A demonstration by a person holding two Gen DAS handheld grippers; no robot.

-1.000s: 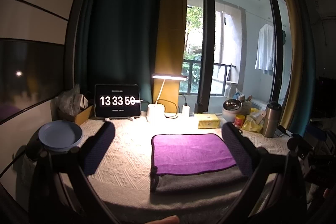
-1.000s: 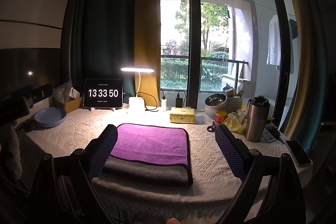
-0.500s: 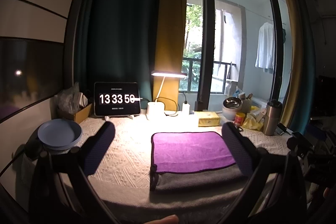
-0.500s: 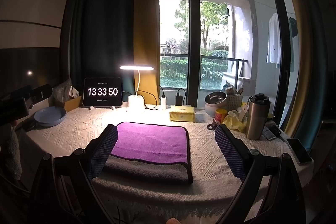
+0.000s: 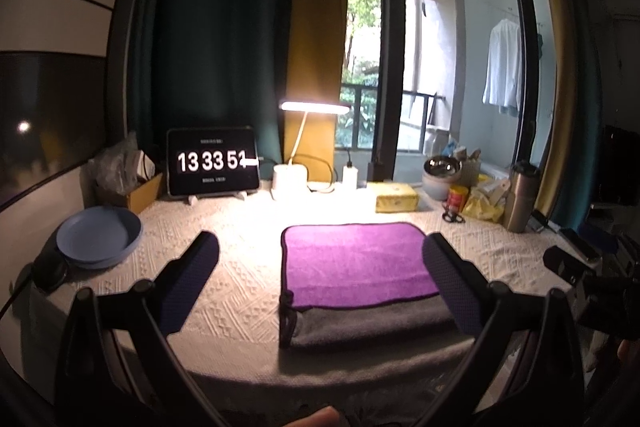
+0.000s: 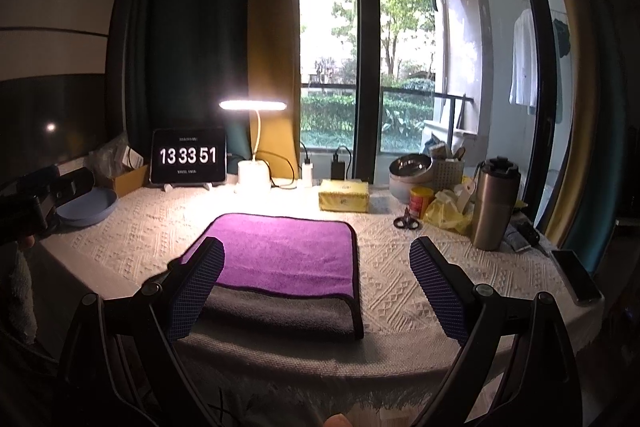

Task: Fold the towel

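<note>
One fold looks done already, at least that's my read: the towel is lying flat in the middle of the table, purple side doubled over on top with a strip of the grey underside sticking out along the near edge. The layers don't line up there, so it's a slightly lazy fold. The dark trim runs down its left edge in the left camera and its right edge in the right one.

Neither claw is touching it. The left gripper is spread wide and hanging back off the near table edge, holding nothing, and the towel sits toward its right finger. The right gripper is the same: jaws wide apart, empty, towel toward its left finger.

So I'd say partway. What's left is probably another fold, side to side, to get it down to a compact square, and maybe squaring up that grey strip. Can't tell from here if the person counts this as finished.

Around it: a blue plate off to the left, a clock tablet and a lit desk lamp at the back, a yellow box, scissors and a steel tumbler over on the right. All well apart from the towel.
</note>
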